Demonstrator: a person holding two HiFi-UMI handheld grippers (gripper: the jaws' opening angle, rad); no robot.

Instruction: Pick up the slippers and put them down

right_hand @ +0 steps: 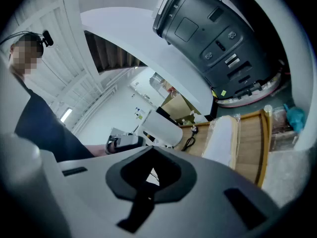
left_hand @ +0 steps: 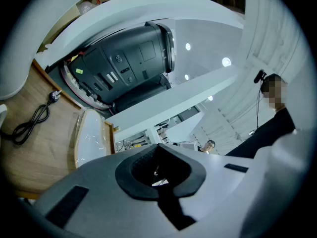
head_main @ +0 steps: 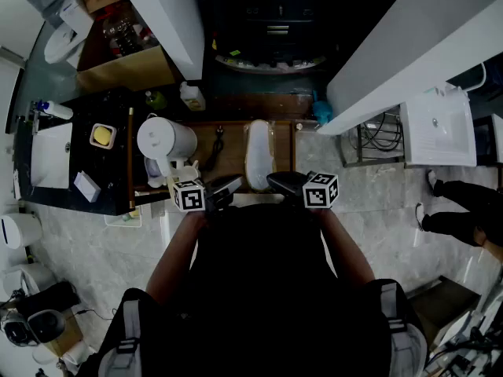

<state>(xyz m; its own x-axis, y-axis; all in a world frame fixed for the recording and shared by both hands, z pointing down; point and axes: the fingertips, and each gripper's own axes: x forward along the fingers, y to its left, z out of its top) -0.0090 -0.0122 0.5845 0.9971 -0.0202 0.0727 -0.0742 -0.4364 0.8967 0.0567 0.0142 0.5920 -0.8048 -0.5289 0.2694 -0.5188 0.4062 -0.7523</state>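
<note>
A pair of white slippers in clear plastic wrap lies on a wooden tray, just ahead of both grippers. My left gripper and right gripper hover side by side at the tray's near edge, close to my body. Nothing is between either pair of jaws. In the left gripper view the gripper is shut and the slippers lie apart to its left. In the right gripper view the gripper is shut, with the slippers lying ahead to the right.
A white kettle and a black power cord share the tray's left half. A dark counter with a sink stands at left. White beams cross overhead. A dark round machine sits behind. Another person's legs are at right.
</note>
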